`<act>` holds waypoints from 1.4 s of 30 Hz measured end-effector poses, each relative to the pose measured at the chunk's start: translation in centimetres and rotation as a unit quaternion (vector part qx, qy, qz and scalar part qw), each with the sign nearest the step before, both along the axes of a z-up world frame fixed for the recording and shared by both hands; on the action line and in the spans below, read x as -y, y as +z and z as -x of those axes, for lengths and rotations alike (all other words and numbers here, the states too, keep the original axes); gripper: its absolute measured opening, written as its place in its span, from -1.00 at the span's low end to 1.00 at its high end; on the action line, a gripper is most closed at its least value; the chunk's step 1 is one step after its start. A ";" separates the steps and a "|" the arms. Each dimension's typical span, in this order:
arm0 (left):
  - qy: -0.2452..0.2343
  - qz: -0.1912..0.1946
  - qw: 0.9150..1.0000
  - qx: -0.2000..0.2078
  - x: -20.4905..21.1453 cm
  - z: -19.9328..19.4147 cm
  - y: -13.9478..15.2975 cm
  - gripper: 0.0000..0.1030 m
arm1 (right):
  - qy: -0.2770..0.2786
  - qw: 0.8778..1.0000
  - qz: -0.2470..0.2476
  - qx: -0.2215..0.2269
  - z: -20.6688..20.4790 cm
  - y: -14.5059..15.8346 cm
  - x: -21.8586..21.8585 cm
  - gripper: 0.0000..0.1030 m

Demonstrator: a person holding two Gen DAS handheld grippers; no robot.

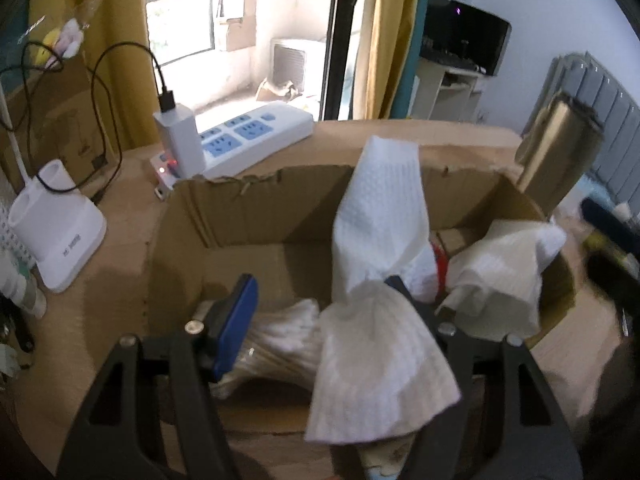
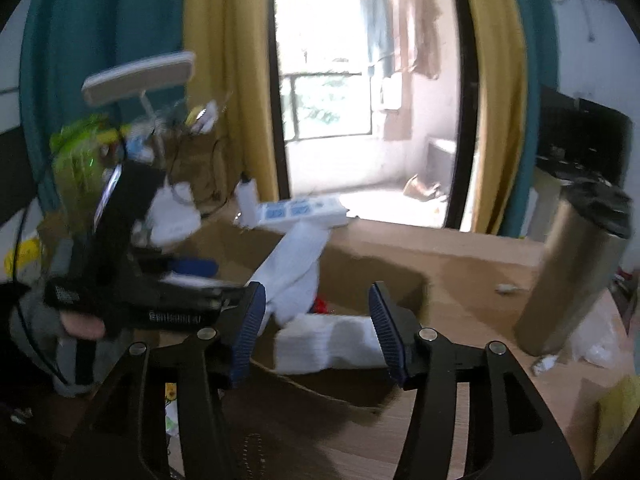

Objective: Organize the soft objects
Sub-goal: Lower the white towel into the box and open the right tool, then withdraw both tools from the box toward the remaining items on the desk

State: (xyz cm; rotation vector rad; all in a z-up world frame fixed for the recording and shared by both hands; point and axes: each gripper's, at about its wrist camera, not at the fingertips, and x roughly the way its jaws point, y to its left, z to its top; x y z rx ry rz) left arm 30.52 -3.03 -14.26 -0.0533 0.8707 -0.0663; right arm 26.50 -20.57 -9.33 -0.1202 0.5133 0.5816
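A white power strip with blue sockets lies at the far edge of the wooden desk, with a white charger plugged in upright at its near end and a black cable looping away from it. To the left stands a white lamp base, and a metal flask with a dark lid stands tilted on the right. Behind hang yellow curtains beside a bright balcony doorway, with a dark monitor further right.
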 end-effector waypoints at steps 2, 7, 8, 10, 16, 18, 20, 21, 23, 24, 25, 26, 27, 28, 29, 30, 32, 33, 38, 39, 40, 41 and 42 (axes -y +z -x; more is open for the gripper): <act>-0.003 -0.006 1.000 -0.001 0.2 0.0 -0.1 0.30 | -0.023 1.000 -0.004 0.000 -0.3 0.2 1.0 0.12; -0.009 0.008 1.000 0.007 0.2 0.5 0.6 0.30 | -0.069 0.997 0.012 -0.033 -1.6 -1.2 2.2 0.12; -0.010 0.010 1.000 0.011 0.2 0.7 0.9 0.30 | -0.073 0.997 0.014 -0.036 -1.6 -1.3 2.2 0.12; -0.012 0.017 1.000 0.021 0.1 1.3 1.5 0.30 | -0.075 0.996 0.013 -0.036 -1.4 -1.3 2.1 0.12; -0.020 0.026 0.998 0.044 0.1 3.2 3.3 0.30 | -0.074 0.997 0.013 -0.024 -0.1 -0.2 1.9 0.12; -0.023 0.028 0.998 0.052 0.1 3.9 4.0 0.30 | -0.075 0.997 0.013 -0.020 0.5 0.2 2.1 0.12; -0.024 0.031 0.997 0.059 0.0 4.5 4.5 0.30 | -0.077 0.997 0.013 -0.016 1.1 0.5 2.2 0.12; -0.024 0.032 0.997 0.062 -0.1 4.9 4.7 0.30 | -0.078 0.997 0.012 -0.015 1.4 0.7 2.2 0.12; -0.025 0.035 0.997 0.068 -0.2 5.5 5.1 0.30 | -0.080 0.997 0.013 -0.012 2.0 1.0 2.3 0.12; -0.025 0.036 0.996 0.071 -0.3 5.9 5.3 0.30 | -0.081 0.997 0.012 -0.011 2.3 1.1 2.2 0.12; -0.026 0.037 0.996 0.074 -0.4 6.2 5.5 0.30 | -0.081 0.997 0.012 -0.010 2.7 1.2 2.2 0.12; -0.026 0.038 0.996 0.076 -0.5 6.5 5.6 0.30 | -0.082 0.997 0.012 -0.008 3.0 1.4 2.3 0.12; -0.026 0.040 0.996 0.078 -0.6 6.9 5.8 0.31 | -0.082 0.997 0.012 -0.007 3.3 1.5 2.3 0.12; -0.026 0.043 0.996 0.080 -0.7 7.3 6.0 0.31 | -0.083 0.996 0.013 -0.006 3.5 1.6 2.3 0.12; -0.026 0.045 0.995 0.082 -0.7 7.6 6.1 0.31 | -0.083 0.996 0.013 -0.006 3.8 1.6 2.3 0.12; -0.026 0.047 0.995 0.083 -0.8 7.8 6.2 0.31 | -0.084 0.996 0.013 -0.004 4.1 1.7 2.4 0.12; -0.026 0.052 0.994 0.087 -1.0 8.5 6.6 0.31 | -0.085 0.996 0.012 -0.003 4.6 1.9 2.4 0.12; -0.026 0.053 0.994 0.090 -1.1 8.8 6.7 0.31 | -0.085 0.996 0.012 -0.002 4.8 1.9 2.5 0.12; -0.029 0.056 0.993 0.101 -1.2 10.2 7.5 0.31 | -0.085 0.996 0.012 0.002 6.0 2.2 2.5 0.12; -0.030 0.056 0.993 0.102 -1.2 10.4 7.5 0.32 | -0.085 0.996 0.012 0.003 6.2 2.3 2.5 0.12; -0.031 0.056 0.993 0.103 -1.2 10.6 7.6 0.32 | -0.085 0.996 0.012 0.003 6.4 2.3 2.5 0.12; -0.031 0.056 0.993 0.103 -1.1 10.7 7.6 0.32 | -0.085 0.996 0.012 0.004 6.5 2.3 2.5 0.12; -0.033 0.056 0.993 0.103 -1.1 10.9 7.6 0.33 | -0.085 0.996 0.012 0.004 6.7 2.4 2.5 0.12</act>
